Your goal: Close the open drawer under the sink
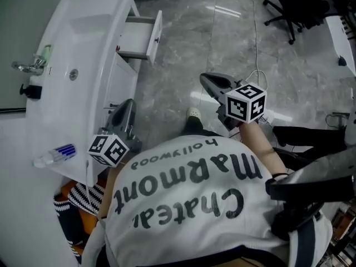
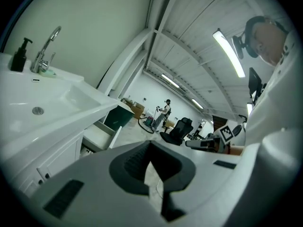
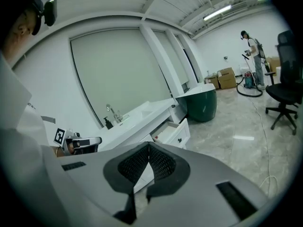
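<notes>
The white open drawer [image 1: 142, 35] juts out of the vanity under the white sink [image 1: 83, 65], its front panel facing the marble floor. It also shows in the left gripper view as the drawer [image 2: 102, 138] and in the right gripper view as the drawer [image 3: 176, 132]. My left gripper [image 1: 129, 103] is beside the vanity's front, well short of the drawer, jaws shut and empty [image 2: 150, 145]. My right gripper [image 1: 204, 79] hangs over the floor to the right of the vanity, also shut on nothing [image 3: 149, 148]. Neither touches the drawer.
A faucet [image 1: 30, 67], a black soap bottle [image 1: 30, 90] and a blue-and-white tube [image 1: 55, 154] sit on the sink top. A black office chair [image 1: 295, 7] stands at the far right, a dark green tub [image 3: 204, 105] beyond the vanity, and a person [image 3: 253, 56] far off.
</notes>
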### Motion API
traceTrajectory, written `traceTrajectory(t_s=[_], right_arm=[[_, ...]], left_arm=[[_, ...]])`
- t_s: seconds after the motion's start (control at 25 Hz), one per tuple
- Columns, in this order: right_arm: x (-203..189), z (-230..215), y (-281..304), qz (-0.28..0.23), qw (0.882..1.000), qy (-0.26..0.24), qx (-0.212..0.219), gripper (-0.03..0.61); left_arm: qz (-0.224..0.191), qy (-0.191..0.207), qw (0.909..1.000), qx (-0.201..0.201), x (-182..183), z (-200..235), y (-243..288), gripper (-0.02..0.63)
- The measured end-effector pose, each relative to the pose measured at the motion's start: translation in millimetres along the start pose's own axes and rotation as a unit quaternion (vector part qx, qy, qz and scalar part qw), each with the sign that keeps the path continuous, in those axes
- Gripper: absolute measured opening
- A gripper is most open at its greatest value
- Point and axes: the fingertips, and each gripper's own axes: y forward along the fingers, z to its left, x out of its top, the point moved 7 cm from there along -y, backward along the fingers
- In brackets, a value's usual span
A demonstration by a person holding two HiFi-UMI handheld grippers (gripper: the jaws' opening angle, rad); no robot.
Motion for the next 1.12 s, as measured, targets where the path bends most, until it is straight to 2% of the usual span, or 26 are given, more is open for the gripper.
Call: traceTrajectory(t_s=[0.24, 0.92, 1.12], right_arm=[[19.3, -38.5, 7.1, 0.007, 1.000, 0.010, 0.001, 0.011], [61.8, -123.3, 25.6, 0.022, 0.999, -0.004, 0.024, 0.011], [71.5, -136.4, 32.1, 0.013, 0.998, -0.024, 0.060, 0.011]], left_arm=[[-0.008, 0.000, 0.9999, 0.010, 18.3, -1.6, 35.0, 0.006], [-0.020, -0.003, 0.9994, 0.030, 38.1, -14.3, 121.7, 0.006], [-0.028, -0.003, 0.9986, 0.045, 36.5, -14.6, 138.5, 0.006]])
